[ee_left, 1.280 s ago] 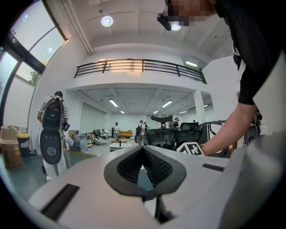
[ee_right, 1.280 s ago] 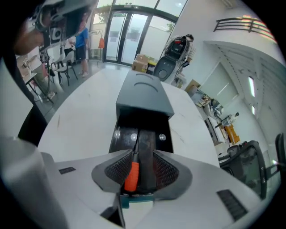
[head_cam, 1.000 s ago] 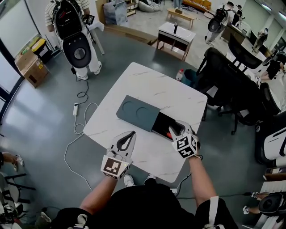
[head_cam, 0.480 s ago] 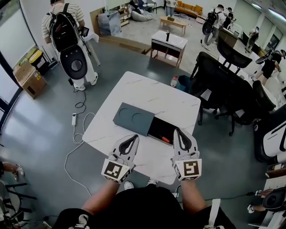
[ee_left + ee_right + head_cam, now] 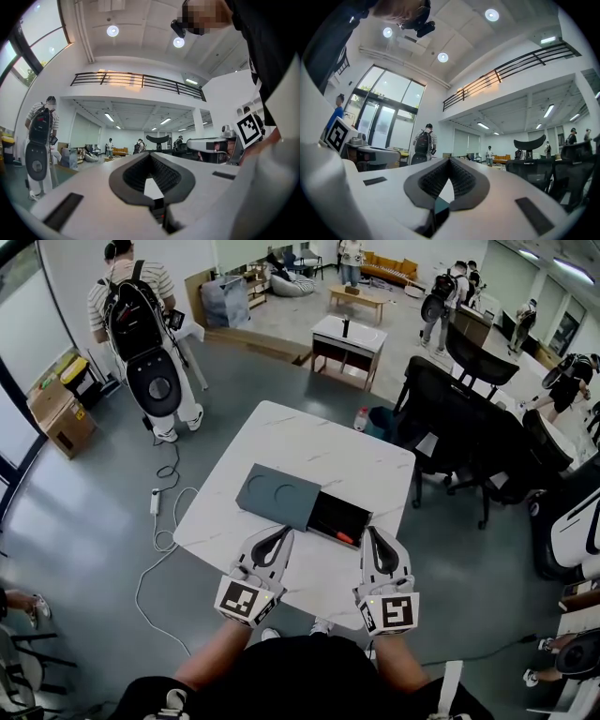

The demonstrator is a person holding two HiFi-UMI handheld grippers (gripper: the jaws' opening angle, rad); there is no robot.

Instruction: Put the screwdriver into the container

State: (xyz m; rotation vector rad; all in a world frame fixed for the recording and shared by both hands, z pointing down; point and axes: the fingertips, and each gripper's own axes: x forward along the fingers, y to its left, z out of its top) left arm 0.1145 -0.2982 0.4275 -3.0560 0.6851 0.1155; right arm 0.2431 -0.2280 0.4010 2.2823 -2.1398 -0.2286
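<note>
A dark grey container point(image 5: 279, 495) lies on the white marble table point(image 5: 309, 442), its lid slid left off a black open compartment point(image 5: 330, 515). The screwdriver point(image 5: 343, 537), with a red-orange handle, lies in that compartment near its front edge. My right gripper point(image 5: 374, 533) hovers above the table's near edge, just right of the compartment. Its jaws have just been closing with nothing between them, and they stand shut. My left gripper point(image 5: 281, 534) hangs left of the compartment, shut and empty. Both gripper views look level across the room over closed tips, left gripper point(image 5: 151, 155) and right gripper point(image 5: 450, 161).
Black office chairs point(image 5: 469, 418) crowd the table's right side. A red-capped bottle point(image 5: 361, 418) stands on the floor behind the table. A power strip and cable point(image 5: 156, 501) lie on the floor at left. A person with a backpack rig point(image 5: 141, 315) stands at the far left.
My right gripper was open inside the compartment; it has risen out, shut, and drawn back toward me. The screwdriver stays in the compartment. My left gripper rose a little.
</note>
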